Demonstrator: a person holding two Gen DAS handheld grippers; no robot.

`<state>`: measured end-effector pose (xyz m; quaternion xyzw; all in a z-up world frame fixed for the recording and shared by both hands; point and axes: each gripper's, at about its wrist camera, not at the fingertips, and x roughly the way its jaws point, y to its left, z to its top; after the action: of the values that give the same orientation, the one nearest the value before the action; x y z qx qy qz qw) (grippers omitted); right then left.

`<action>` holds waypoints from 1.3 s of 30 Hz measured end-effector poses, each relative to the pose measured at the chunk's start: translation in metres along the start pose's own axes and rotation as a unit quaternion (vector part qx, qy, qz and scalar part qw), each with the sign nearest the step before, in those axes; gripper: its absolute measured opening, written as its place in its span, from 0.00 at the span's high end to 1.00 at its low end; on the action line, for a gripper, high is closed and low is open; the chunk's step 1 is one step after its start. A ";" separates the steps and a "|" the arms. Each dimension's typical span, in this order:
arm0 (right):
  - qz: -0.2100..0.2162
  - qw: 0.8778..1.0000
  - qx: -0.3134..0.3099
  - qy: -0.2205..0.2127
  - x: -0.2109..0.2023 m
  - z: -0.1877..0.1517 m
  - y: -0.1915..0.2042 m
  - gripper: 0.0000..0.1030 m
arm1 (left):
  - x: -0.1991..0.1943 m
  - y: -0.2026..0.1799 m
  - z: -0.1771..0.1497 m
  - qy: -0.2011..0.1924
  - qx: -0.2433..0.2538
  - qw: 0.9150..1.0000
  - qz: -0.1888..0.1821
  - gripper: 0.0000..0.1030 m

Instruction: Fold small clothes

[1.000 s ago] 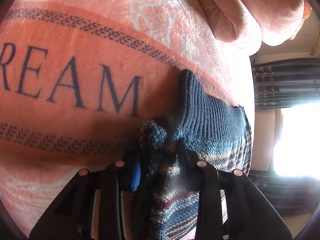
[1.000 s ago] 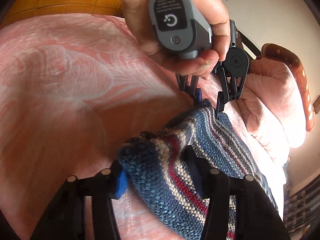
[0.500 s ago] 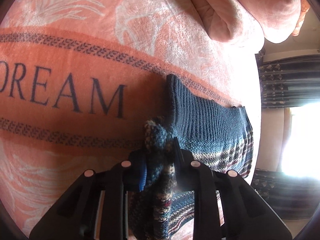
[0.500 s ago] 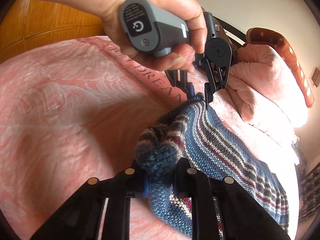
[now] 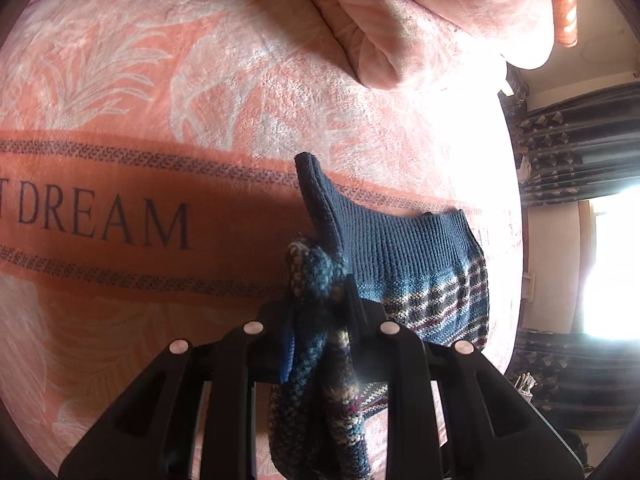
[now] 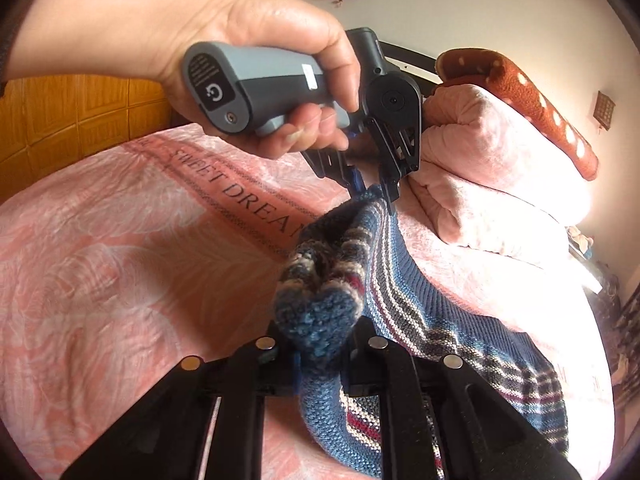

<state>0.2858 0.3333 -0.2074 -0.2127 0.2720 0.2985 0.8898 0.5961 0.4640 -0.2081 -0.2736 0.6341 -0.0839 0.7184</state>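
Observation:
A small blue knitted sweater (image 5: 404, 256) with striped bands lies partly on a pink blanket. My left gripper (image 5: 318, 312) is shut on a bunched edge of it, lifting that edge. In the right wrist view the sweater (image 6: 440, 320) stretches from my right gripper (image 6: 320, 340), shut on another bunched edge, up to the left gripper (image 6: 372, 192), which a hand (image 6: 256, 40) holds by its grey handle. The ribbed hem hangs free toward the right in the left wrist view.
The pink blanket (image 5: 160, 112) carries the print "SWEET DREAM" (image 6: 248, 196). A rolled pink duvet (image 5: 420, 20) lies at the bed's far side, with a rust spotted pillow (image 6: 520, 88) on it. Dark curtains (image 5: 572, 152) and a bright window stand to the right.
Both grippers closed on the sweater's bunched edges and lifted it. The hand with the left gripper moved up and away, stretching the sweater between the two.

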 end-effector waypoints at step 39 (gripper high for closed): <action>-0.040 0.988 0.144 -0.041 -0.087 -0.025 -0.162 0.88 | 0.001 -0.213 -0.007 -0.016 0.078 0.994 0.068 0.82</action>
<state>0.3236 0.1653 -0.1381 -0.0805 0.2669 0.2284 0.9328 0.6381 0.2831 -0.1030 -0.1743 0.6312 -0.0790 0.7517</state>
